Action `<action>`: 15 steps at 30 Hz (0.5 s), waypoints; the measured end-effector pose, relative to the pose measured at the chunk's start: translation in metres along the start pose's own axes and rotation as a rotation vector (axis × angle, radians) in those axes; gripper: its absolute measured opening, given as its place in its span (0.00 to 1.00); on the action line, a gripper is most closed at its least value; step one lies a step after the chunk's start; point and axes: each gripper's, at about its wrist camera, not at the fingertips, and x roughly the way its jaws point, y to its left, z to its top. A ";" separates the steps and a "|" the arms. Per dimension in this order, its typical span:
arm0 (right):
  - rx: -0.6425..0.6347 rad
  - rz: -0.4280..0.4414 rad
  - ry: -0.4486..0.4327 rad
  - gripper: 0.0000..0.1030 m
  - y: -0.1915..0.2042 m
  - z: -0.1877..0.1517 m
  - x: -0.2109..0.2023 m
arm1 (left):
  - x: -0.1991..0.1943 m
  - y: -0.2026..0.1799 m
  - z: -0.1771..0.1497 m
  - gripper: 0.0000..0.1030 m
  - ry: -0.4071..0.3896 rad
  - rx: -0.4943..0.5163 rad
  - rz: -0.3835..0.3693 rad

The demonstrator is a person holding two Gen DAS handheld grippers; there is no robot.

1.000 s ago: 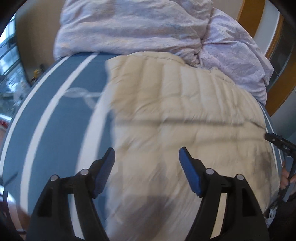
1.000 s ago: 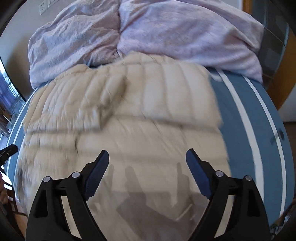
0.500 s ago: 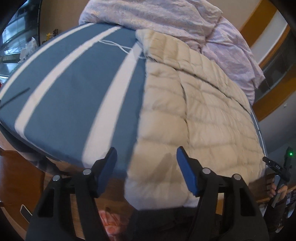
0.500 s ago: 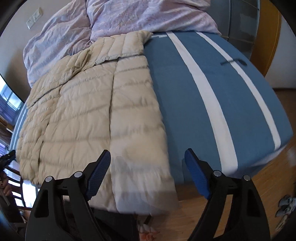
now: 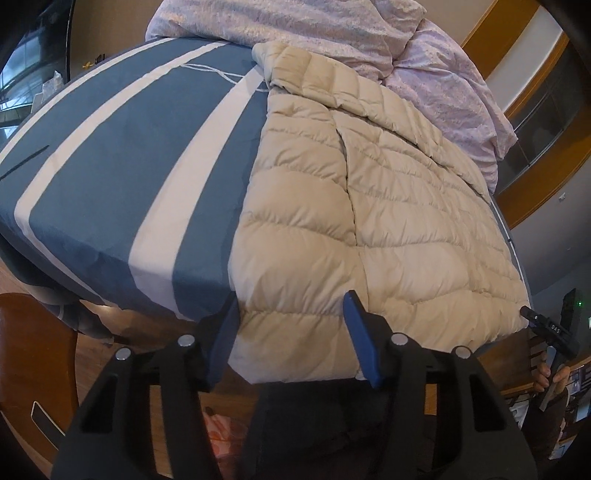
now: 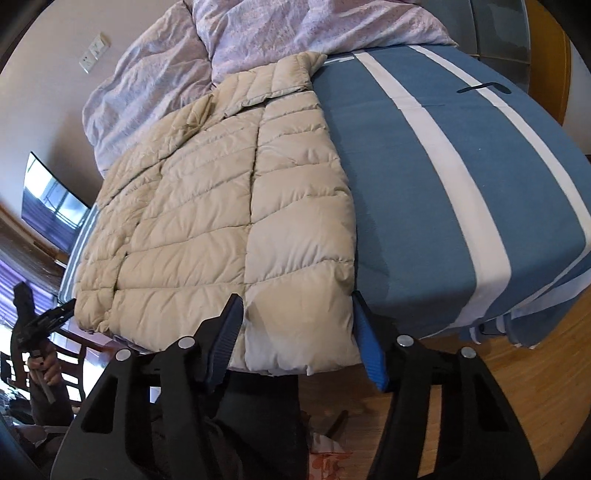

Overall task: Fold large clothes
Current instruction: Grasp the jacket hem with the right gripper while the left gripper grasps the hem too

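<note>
Jacket: we see the beige quilted down jacket [image 5: 373, 206] lying flat on the bed [image 5: 122, 155], its hem hanging just over the near edge and its collar up against the bedding.
Landmark: we place everything against the jacket – the blue sheet with white stripes shows bare on either side of it.
Left hand-held gripper [image 5: 291, 332]: half open, jaws just been closing, with the jacket's left hem corner between the blue pads; we cannot tell whether the pads press the cloth.
Right hand-held gripper [image 6: 299, 332]: half open, also just been closing, its pads straddling the jacket's right hem corner; contact unclear.
Bedding: a crumpled lilac duvet [image 6: 280, 29] is piled beyond the jacket's collar.
Hidden: the jacket's underside and sleeves are out of sight – the fisheye rim cuts off the room's corners.
Hard to make out: below the hem, dark cloth and something with a pinkish pattern on the wooden floor, too blurred to name.
Writing: small white letters on the far gripper at the left view's right edge, too small for us to read.
</note>
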 end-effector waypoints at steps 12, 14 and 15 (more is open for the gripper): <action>0.018 0.060 0.005 0.29 -0.005 -0.001 0.002 | 0.004 0.001 -0.003 0.47 0.000 -0.006 -0.008; 0.015 0.055 0.008 0.24 -0.004 -0.001 0.003 | 0.004 0.001 -0.002 0.37 0.002 -0.007 -0.013; 0.011 0.052 0.007 0.23 -0.003 -0.001 0.003 | 0.004 0.001 -0.003 0.30 0.002 -0.007 -0.013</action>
